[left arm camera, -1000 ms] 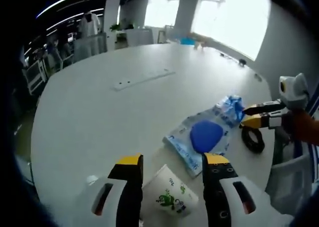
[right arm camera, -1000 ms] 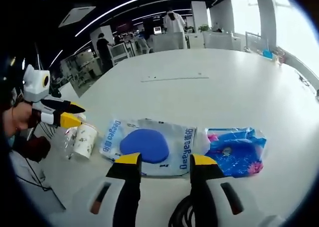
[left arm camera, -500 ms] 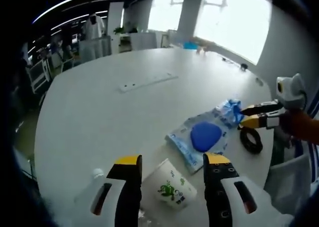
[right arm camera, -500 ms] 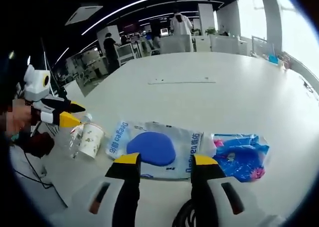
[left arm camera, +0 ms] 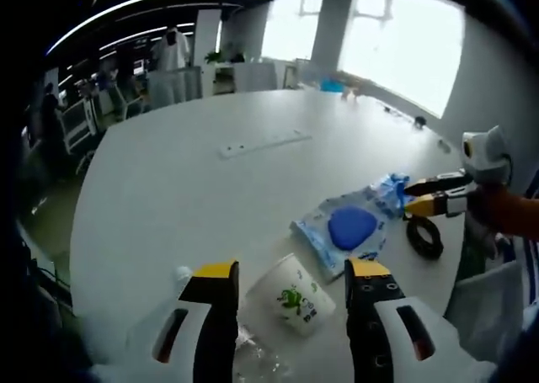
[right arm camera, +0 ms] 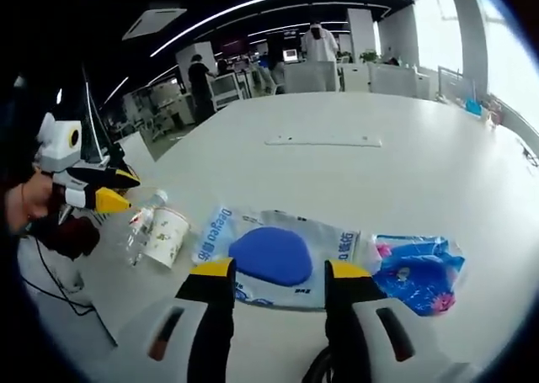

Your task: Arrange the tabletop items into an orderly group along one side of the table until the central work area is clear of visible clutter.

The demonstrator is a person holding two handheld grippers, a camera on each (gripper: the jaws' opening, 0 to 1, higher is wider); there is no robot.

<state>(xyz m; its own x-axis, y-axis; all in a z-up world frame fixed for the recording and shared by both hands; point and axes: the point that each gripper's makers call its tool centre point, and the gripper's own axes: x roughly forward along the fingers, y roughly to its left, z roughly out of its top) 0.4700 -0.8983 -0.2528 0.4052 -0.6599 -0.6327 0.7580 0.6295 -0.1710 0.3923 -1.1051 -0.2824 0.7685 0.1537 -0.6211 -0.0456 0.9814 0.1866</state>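
The white surface (left arm camera: 168,189) spreads wide, with a long flat strip (left arm camera: 264,142) lying far out toward its middle. All the loose items sit along the near edge. The largest is a clear plastic package (right arm camera: 278,252) holding a blue rounded pad, printed with blue lettering. To its right in the right gripper view lies a crumpled blue bag (right arm camera: 417,273) with pink spots, just beside it. On the package's left a paper cup (right arm camera: 167,236) with a green print lies on its side, and a clear plastic bottle (right arm camera: 141,225) lies just left of the cup. A black ring (left arm camera: 425,236), perhaps a cable coil, rests near the bag. The left gripper (left arm camera: 290,275) hovers over the cup, jaws wide and empty. The right gripper (right arm camera: 275,274) hovers near the package, jaws apart, empty.
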